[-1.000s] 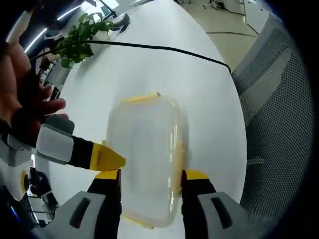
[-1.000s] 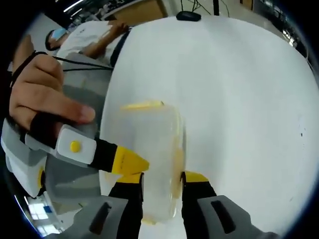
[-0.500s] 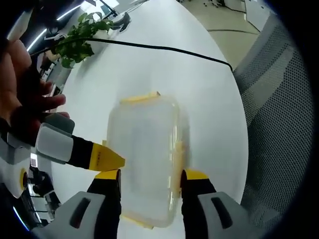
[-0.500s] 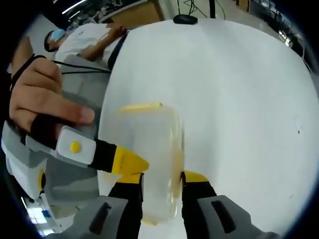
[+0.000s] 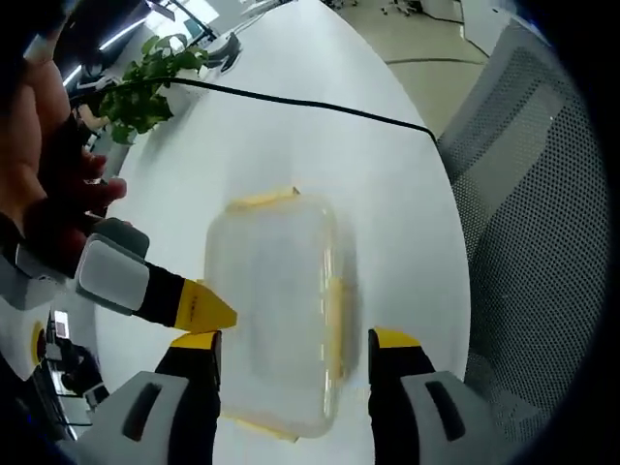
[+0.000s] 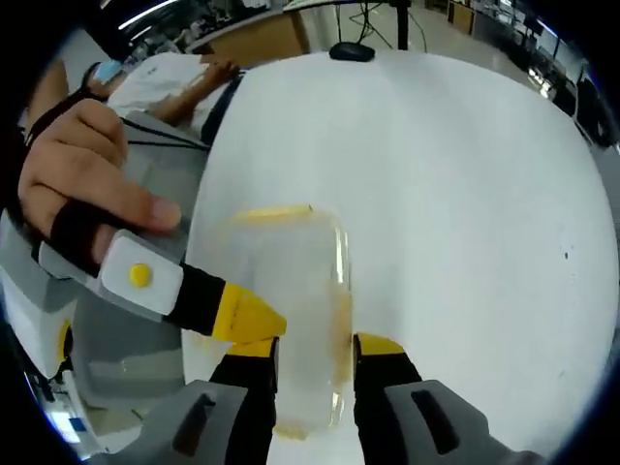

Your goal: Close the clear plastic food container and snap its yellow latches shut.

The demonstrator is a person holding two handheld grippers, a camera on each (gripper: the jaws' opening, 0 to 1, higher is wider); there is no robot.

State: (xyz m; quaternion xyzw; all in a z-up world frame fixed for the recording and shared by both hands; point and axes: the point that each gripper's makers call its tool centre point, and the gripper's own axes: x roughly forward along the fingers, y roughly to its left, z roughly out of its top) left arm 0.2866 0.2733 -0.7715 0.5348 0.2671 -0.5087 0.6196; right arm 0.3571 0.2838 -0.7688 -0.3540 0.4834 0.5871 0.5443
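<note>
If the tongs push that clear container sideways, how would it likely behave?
The clear plastic container looks empty, so probably light and quick to slide on the smooth white table. It sits low and flat, so tipping seems unlikely. Its thin walls may flex slightly.

Bright overhead light, glare on white table (image 5: 291,145), blurred fisheye edges.

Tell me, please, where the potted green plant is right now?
In the left gripper view, the green plant sits at the upper left on the white table, beside the black cable and beyond the clear container.
</note>
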